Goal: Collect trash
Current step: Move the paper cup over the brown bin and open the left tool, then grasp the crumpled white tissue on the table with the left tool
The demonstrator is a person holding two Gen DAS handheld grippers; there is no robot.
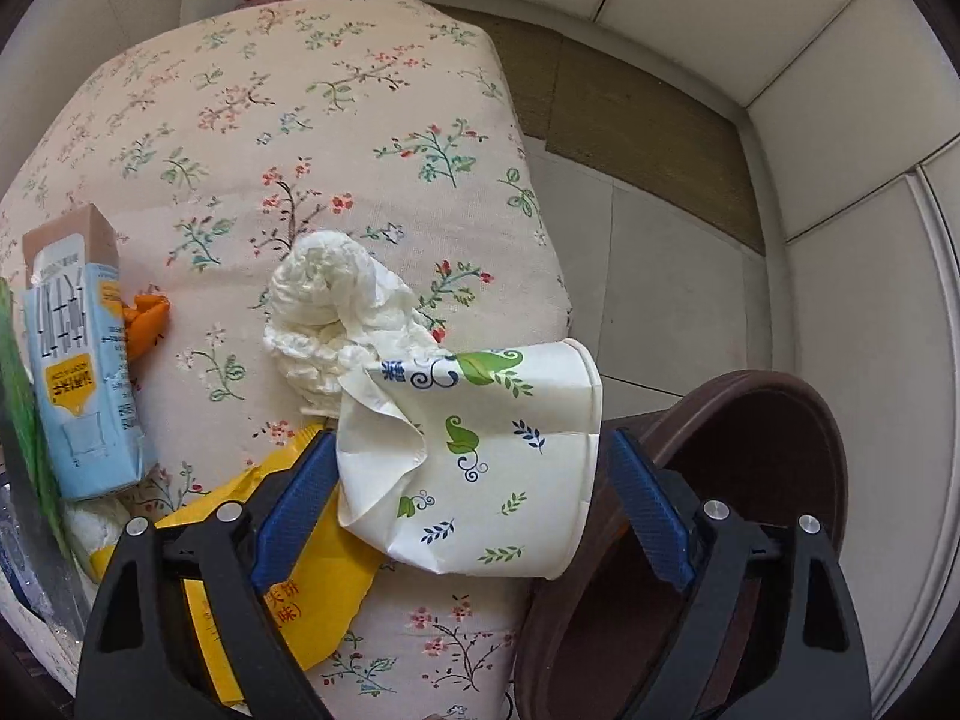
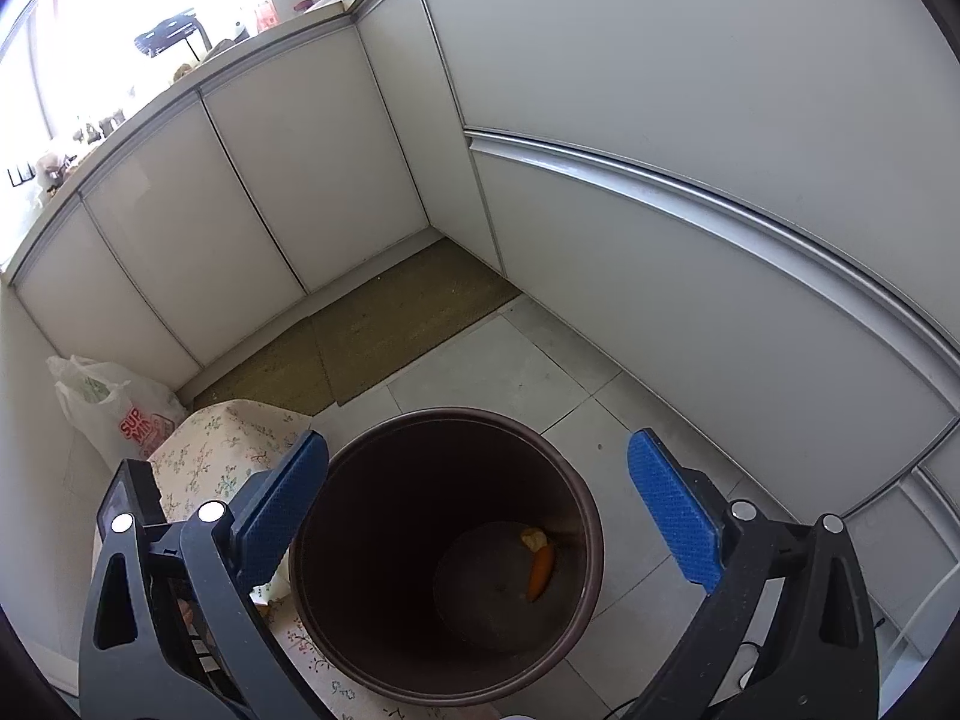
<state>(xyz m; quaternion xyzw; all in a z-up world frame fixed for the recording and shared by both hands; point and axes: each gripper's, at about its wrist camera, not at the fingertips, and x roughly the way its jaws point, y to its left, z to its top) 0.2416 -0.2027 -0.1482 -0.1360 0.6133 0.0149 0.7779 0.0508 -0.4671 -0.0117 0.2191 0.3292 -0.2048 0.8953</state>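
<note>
The crumpled paper cup [image 1: 480, 462], lying on its side on the flower-print tabletop [image 1: 300, 138] at lower centre of the left wrist frame, looks light, thin and easily crushed, so a gentle pinch across its dented middle should do. Its long axis runs roughly up and down the frame, the mouth rim toward the right-hand edge near the brown bin [image 1: 750, 480]. The left tongs [image 1: 474, 504] stand released, straddling the cup without visibly pressing it; the right tongs [image 2: 480, 516] hang spread and empty above the bin.

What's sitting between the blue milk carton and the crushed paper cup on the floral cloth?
In the left wrist view, a crumpled white tissue lies between the carton and the cup.
</note>
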